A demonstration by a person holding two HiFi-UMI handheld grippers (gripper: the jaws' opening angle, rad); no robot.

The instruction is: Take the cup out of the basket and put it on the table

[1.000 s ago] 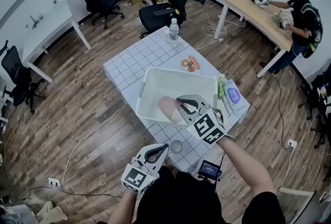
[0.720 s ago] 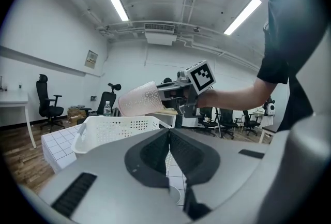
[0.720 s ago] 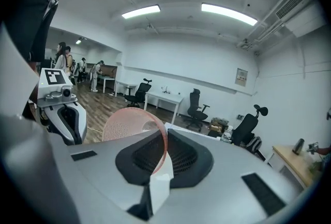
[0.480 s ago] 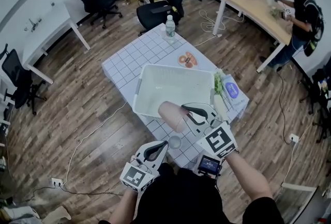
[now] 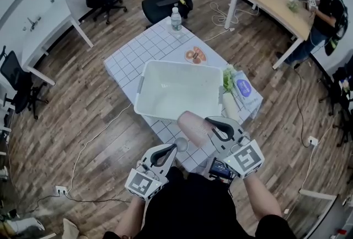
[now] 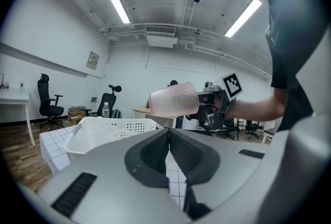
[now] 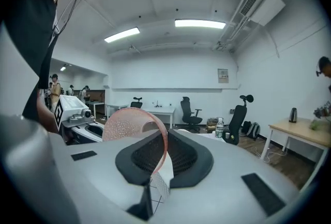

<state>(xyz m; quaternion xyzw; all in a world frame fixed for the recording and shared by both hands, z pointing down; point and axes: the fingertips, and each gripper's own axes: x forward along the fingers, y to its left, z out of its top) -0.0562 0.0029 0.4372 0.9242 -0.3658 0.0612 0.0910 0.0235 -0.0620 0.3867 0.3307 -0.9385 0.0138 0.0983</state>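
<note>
The pink translucent cup [image 5: 192, 125] lies on its side in the air, over the table's near strip in front of the white basket [image 5: 144, 101]. My right gripper [image 5: 211, 126] is shut on its rim; in the right gripper view the cup wall [image 7: 130, 123] is pinched between the dark pads [image 7: 182, 154]. The left gripper view shows the cup [image 6: 174, 102] above and beyond the basket [image 6: 106, 129]. My left gripper [image 5: 172, 149] is shut and holds nothing, low at the table's near edge to the left of the cup.
The checked table [image 5: 142, 50] also bears a water bottle [image 5: 175, 18], a plate of food [image 5: 194, 56], greens with a packet [image 5: 240, 86] and a small grey round thing [image 5: 181, 145]. Office chairs stand behind. A person [image 5: 329, 6] stands at the far right desk.
My right gripper has carried the cup up out of the basket and toward me, past the basket's near rim, rolling a little. The left gripper has stayed put.
</note>
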